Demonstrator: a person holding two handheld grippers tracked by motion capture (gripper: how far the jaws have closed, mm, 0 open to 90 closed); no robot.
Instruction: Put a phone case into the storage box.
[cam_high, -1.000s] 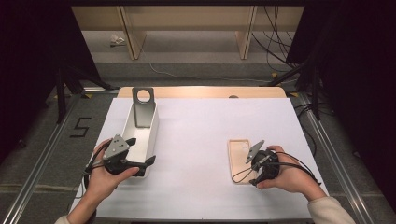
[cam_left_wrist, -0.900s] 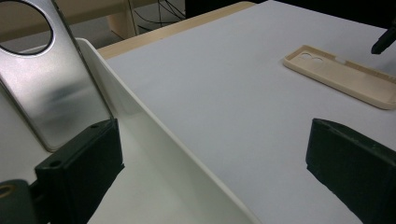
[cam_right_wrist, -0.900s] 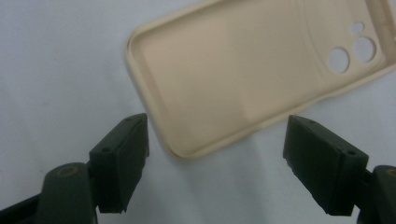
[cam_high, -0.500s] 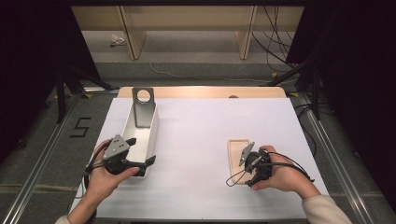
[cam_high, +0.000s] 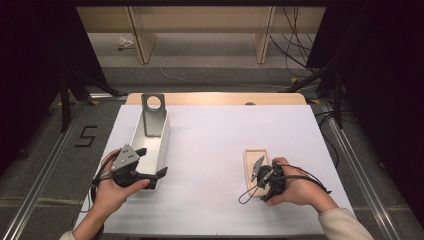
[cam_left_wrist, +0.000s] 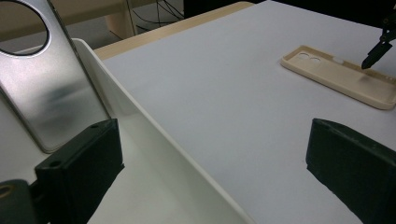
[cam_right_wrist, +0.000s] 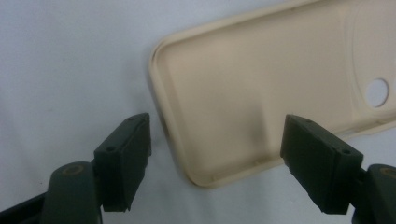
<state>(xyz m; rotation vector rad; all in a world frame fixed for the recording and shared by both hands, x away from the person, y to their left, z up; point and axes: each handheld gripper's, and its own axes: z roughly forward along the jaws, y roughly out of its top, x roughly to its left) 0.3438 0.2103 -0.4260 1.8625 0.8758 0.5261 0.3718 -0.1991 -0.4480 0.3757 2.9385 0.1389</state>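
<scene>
While both tongs gape | right tongs (cam_right_wrist: 217, 158) straddle smooth beige phone case (cam_right_wrist: 261, 88) corner

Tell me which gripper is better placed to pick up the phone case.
Right. The right gripper hangs over the phone case with open jaws straddling its near end, while the left gripper straddles the white tray's wall.

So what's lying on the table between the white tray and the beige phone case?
Nothing: in the high view only bare white table lies between tray and case.
</scene>
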